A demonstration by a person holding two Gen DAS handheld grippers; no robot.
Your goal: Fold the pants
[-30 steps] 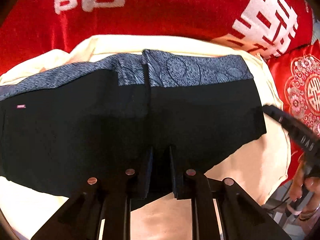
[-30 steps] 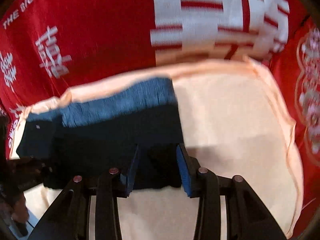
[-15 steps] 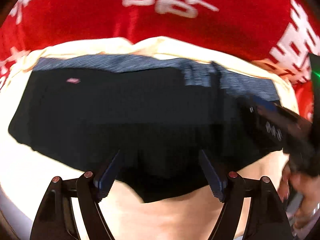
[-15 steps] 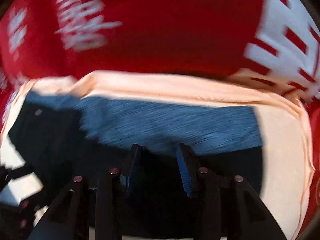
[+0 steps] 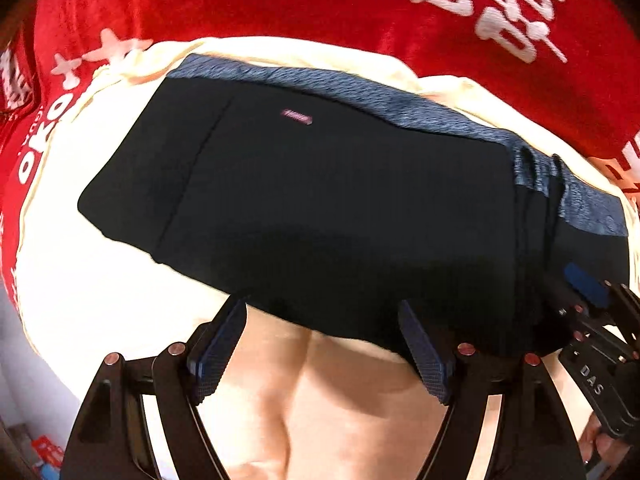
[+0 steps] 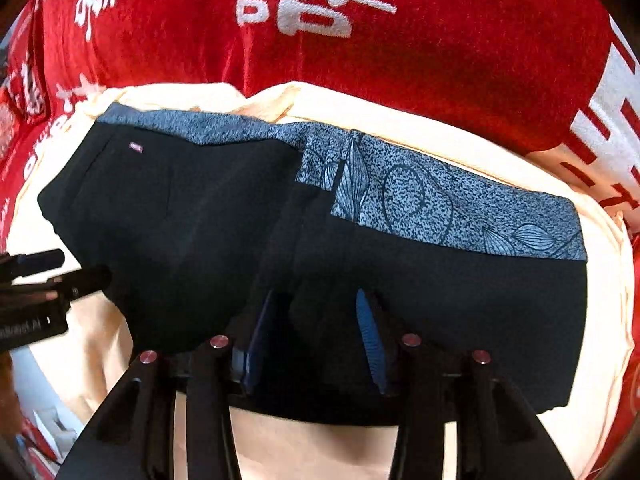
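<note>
Black pants (image 5: 320, 208) with a blue-grey patterned waistband (image 6: 440, 204) lie folded flat on a cream cloth (image 5: 100, 288). A small pink label (image 5: 296, 117) shows on the left half. My left gripper (image 5: 320, 344) is open and empty, its tips at the pants' near edge. My right gripper (image 6: 316, 332) is open, its fingers over the near middle of the pants, holding nothing. The right gripper also shows at the right edge of the left wrist view (image 5: 592, 320). The left gripper shows at the left edge of the right wrist view (image 6: 44, 280).
The cream cloth (image 6: 520, 168) rests on a red blanket (image 6: 440, 60) with white characters, which surrounds it at the back and sides. Bare cream cloth (image 5: 352, 412) lies in front of the pants.
My left gripper opened wide and swung left along the pants' near edge. My right gripper moved left onto the middle of the pants, still open.
</note>
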